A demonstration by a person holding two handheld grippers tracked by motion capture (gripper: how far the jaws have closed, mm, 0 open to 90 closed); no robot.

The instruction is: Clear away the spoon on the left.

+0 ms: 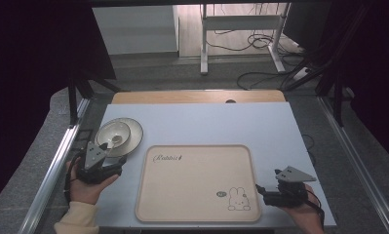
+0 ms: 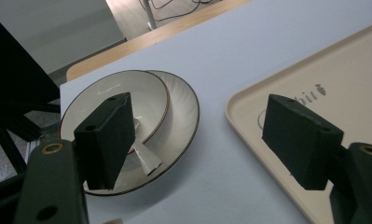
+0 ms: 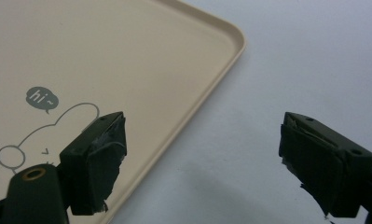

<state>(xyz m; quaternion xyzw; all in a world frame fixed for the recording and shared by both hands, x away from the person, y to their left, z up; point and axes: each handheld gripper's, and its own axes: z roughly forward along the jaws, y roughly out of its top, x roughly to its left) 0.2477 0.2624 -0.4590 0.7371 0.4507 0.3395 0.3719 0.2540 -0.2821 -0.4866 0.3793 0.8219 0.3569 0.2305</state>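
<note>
Loosely, left gripper (image 1: pixel 115 163) gaped empty just before stacked bowl (image 1: pixel 113 134) and plate (image 1: pixel 131 137), right gripper (image 1: pixel 261 191) gaped astride tray (image 1: pixel 198 183) edge.

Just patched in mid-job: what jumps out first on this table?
The big beige tray with a rabbit drawing lies in the middle of the blue-grey table. At its left a bowl with a spoon in it sits on a plate, with the open left gripper right beside it. The right gripper, also open, is at the tray's near right corner.
</note>
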